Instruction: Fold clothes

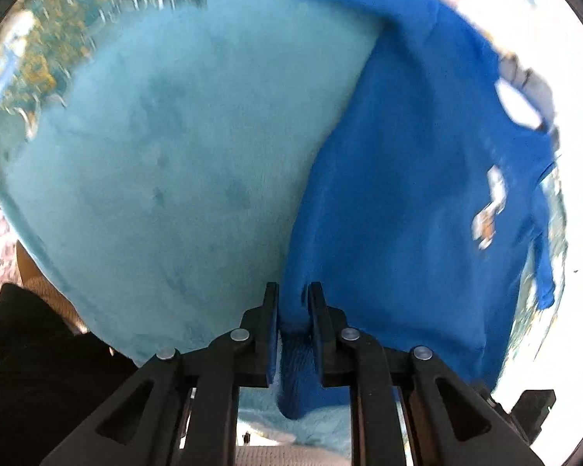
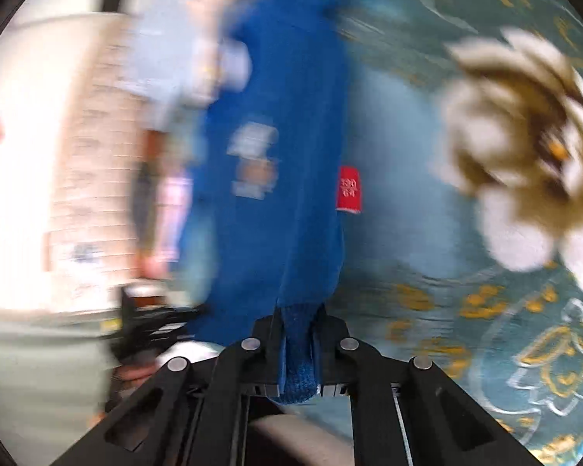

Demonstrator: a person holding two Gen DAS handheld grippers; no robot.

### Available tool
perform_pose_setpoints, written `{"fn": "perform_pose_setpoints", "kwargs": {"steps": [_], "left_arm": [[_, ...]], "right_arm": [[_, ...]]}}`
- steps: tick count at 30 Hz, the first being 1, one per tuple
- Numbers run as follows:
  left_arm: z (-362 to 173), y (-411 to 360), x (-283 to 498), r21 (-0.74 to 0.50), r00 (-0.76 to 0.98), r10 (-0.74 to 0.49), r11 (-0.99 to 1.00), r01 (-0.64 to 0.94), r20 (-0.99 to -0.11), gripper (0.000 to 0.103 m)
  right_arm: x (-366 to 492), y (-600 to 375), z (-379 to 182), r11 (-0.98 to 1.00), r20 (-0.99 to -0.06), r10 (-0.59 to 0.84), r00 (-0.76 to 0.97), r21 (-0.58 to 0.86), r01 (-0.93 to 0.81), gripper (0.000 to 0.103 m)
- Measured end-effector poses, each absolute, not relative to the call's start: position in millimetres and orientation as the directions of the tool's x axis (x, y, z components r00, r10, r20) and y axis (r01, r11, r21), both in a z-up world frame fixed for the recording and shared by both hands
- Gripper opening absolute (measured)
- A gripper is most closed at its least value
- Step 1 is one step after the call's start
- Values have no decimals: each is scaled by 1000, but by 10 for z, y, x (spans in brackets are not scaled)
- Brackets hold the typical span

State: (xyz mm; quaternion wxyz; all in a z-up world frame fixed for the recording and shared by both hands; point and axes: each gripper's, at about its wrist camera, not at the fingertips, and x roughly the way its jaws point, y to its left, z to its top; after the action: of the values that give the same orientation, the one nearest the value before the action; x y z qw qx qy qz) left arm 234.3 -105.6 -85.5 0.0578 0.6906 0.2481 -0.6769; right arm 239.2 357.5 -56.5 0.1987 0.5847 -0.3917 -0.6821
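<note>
A bright blue garment (image 1: 416, 178) with a small white print lies partly spread over a pale blue fleece blanket (image 1: 182, 163). My left gripper (image 1: 294, 291) is shut on a bunched edge of this garment, and the cloth runs up and to the right from its black fingers (image 1: 270, 310). In the blurred right wrist view the same blue garment (image 2: 276, 202) hangs stretched away from my right gripper (image 2: 298, 314), which is shut on its knitted hem. A red label (image 2: 349, 193) sticks out at the garment's right edge.
The pale blanket sits on a teal bedspread (image 2: 486, 310) with gold and cream flower patterns. A person's dark sleeve (image 1: 31, 353) shows at the lower left. A pale wall and a black device (image 2: 147, 314) lie blurred to the left in the right wrist view.
</note>
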Motion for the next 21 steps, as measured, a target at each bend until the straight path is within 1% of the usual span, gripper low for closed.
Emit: {"fn": "perform_pose_setpoints", "kwargs": {"steps": [1, 2, 5, 8, 11, 15, 16, 17, 19, 21], "left_arm": [[-814, -1061, 2358, -246, -50, 248, -878, 411, -967, 14], [-820, -1066, 2370, -237, -43, 240, -882, 408, -970, 14], [-1094, -1135, 2415, -229, 48, 282, -855, 465, -958, 15], [-1177, -1192, 2444, -203, 70, 270, -849, 488, -960, 15], [-1198, -1212, 2476, -191, 78, 259, -854, 484, -963, 17], [-1147, -1241, 2513, -199, 53, 255, -853, 483, -965, 18], [-1105, -1240, 2519, -201, 37, 248, -856, 476, -968, 20], [-1056, -1248, 2528, -209, 16, 245, -857, 471, -969, 21], [-952, -1273, 2550, -238, -34, 251, -853, 465, -967, 31], [-857, -1311, 2568, -285, -93, 274, -839, 462, -957, 33]], "right_arm": [[2399, 3608, -510, -616, -639, -729, -245, 768, -174, 10], [2401, 3605, -587, -647, -677, -700, -229, 736, -200, 10], [2406, 3599, -819, -731, -778, -605, -171, 627, -270, 10], [2422, 3558, -1019, -791, -848, -516, -123, 526, -312, 11], [2406, 3571, -1097, -780, -850, -512, -122, 520, -348, 12], [2419, 3599, -1050, -773, -840, -524, -138, 538, -336, 21], [2417, 3610, -1021, -773, -837, -527, -147, 544, -326, 25], [2402, 3665, -982, -766, -829, -534, -167, 558, -320, 27], [2370, 3774, -902, -751, -812, -545, -209, 584, -308, 31], [2302, 3932, -795, -743, -799, -533, -278, 599, -299, 36]]}}
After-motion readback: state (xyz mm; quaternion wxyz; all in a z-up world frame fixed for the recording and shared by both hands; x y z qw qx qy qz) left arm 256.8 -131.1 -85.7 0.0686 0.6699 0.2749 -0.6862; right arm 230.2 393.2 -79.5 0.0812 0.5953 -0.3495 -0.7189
